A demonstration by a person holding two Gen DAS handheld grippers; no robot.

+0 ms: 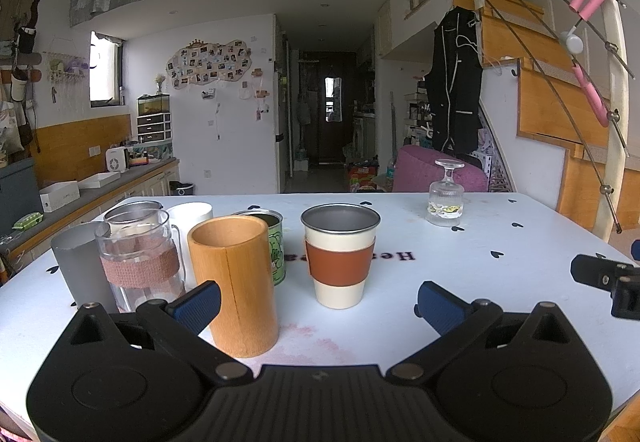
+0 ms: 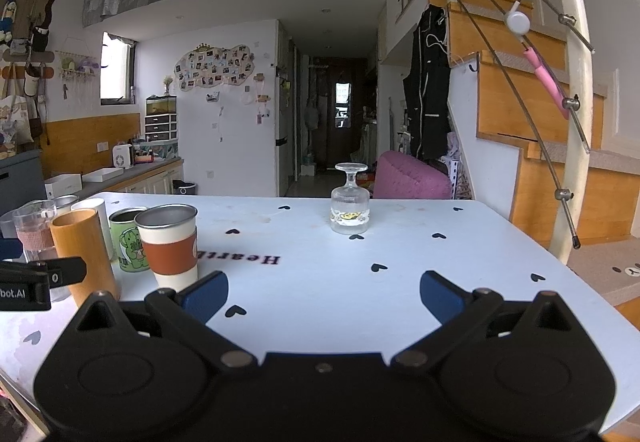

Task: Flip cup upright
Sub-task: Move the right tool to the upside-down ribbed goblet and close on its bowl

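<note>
White heart-print table (image 2: 320, 274) carries an inverted ribbed clear stemmed glass (image 2: 350, 202) far beyond the right gripper (image 2: 322, 294); both grippers' jaws apart, left gripper (image 1: 318, 300) facing a brown-sleeved white cup (image 1: 340, 254) beside a bamboo cup (image 1: 234, 282)

Left gripper (image 1: 318, 306), blue fingers (image 1: 196, 304) spread wide, hovers over white counter (image 1: 500, 242). Upside-down clear stemmed glass (image 1: 445, 198) stands far right, well apart from cups incl. brown-sleeved metal-rimmed cup (image 1: 340, 254).

My table (image 2: 360, 282) bore upside-down black lettering, "Heart", partly hidden by cups. My left gripper's (image 2: 28, 282) side read "bot.AI".
</note>
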